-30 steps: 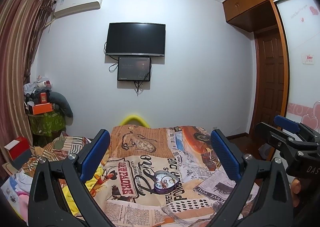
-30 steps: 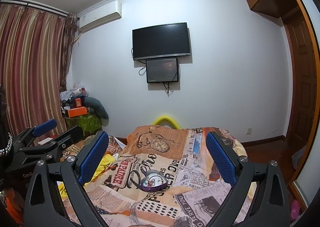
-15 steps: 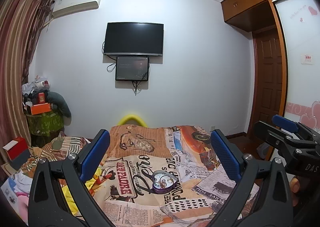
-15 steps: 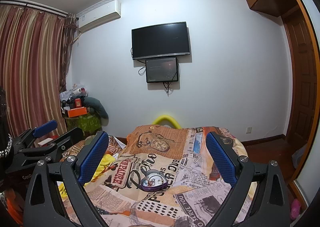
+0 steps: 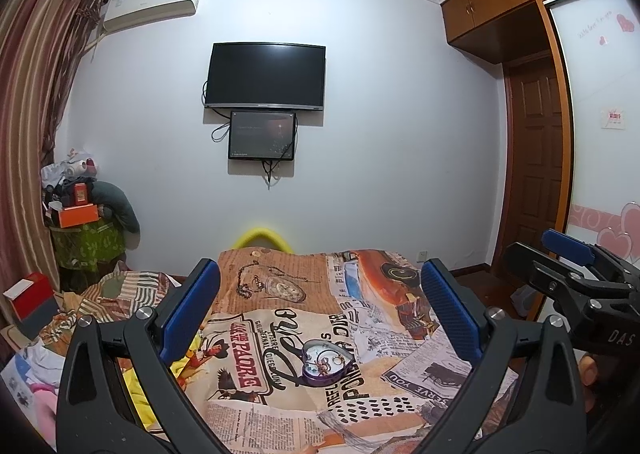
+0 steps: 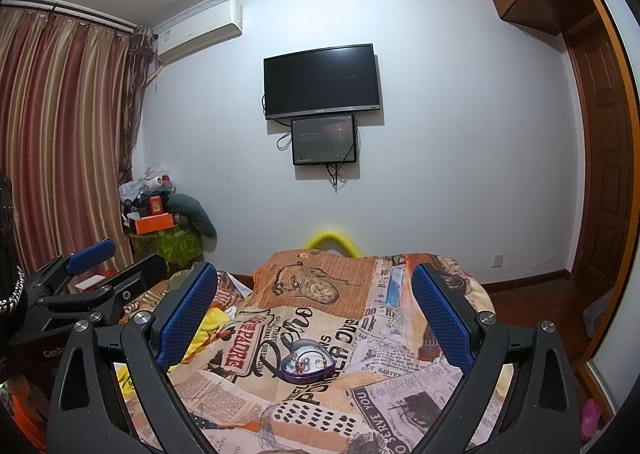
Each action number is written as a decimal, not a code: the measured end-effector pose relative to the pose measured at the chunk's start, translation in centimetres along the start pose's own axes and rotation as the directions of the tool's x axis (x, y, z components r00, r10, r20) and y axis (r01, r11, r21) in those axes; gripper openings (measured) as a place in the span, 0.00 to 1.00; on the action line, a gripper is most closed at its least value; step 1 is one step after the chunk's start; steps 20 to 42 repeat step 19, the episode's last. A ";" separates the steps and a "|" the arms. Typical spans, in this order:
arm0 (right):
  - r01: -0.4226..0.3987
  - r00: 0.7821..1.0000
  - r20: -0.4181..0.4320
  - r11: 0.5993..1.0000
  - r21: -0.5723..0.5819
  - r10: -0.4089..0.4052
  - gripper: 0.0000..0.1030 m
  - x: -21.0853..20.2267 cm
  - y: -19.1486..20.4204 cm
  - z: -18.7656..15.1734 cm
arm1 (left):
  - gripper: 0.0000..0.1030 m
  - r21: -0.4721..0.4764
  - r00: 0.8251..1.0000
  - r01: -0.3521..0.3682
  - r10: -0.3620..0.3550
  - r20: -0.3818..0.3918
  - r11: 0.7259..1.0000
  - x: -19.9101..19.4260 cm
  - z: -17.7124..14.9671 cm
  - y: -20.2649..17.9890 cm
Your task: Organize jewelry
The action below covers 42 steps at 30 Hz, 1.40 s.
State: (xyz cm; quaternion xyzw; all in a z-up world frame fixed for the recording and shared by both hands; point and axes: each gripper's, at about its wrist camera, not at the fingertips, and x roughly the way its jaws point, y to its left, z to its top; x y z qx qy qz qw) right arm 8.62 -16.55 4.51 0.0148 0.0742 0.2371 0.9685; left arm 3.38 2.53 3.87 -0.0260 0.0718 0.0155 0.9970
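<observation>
A purple heart-shaped jewelry box [image 5: 326,364] lies open on the newspaper-print bedspread [image 5: 280,294], with several small pieces of jewelry inside. It also shows in the right wrist view [image 6: 306,365]. My left gripper [image 5: 320,290] is open and empty, held above and short of the box. My right gripper [image 6: 316,290] is open and empty, also above and short of the box. The right gripper shows at the right edge of the left wrist view [image 5: 568,266]. The left gripper shows at the left edge of the right wrist view [image 6: 92,266].
A pile of clothes and boxes [image 5: 48,314] lies left of the bed. A cluttered green stand [image 6: 164,234] is in the far left corner. A TV [image 5: 266,75] hangs on the far wall. A wooden door [image 5: 536,157] and wardrobe are at the right.
Both views have shifted only slightly. The box and both open grippers keep the same places.
</observation>
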 end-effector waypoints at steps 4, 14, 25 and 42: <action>0.001 1.000 -0.002 1.000 0.000 -0.001 0.94 0.1 -0.1 0.0 | 0.98 -0.002 1.000 0.003 -0.003 -0.002 1.000 0.0 0.0 0.1; 0.008 1.000 -0.014 1.000 0.010 -0.008 0.94 0.6 -0.4 -0.3 | 0.98 -0.002 1.000 0.021 -0.021 -0.015 1.000 0.4 -0.4 0.1; 0.018 0.999 -0.033 1.000 0.010 -0.018 0.94 1.4 -0.8 -0.6 | 0.98 -0.007 0.999 0.031 -0.031 -0.033 1.000 1.0 -0.7 0.2; 0.018 0.999 -0.033 1.000 0.010 -0.018 0.94 1.4 -0.8 -0.6 | 0.98 -0.007 0.999 0.031 -0.031 -0.033 1.000 1.0 -0.7 0.2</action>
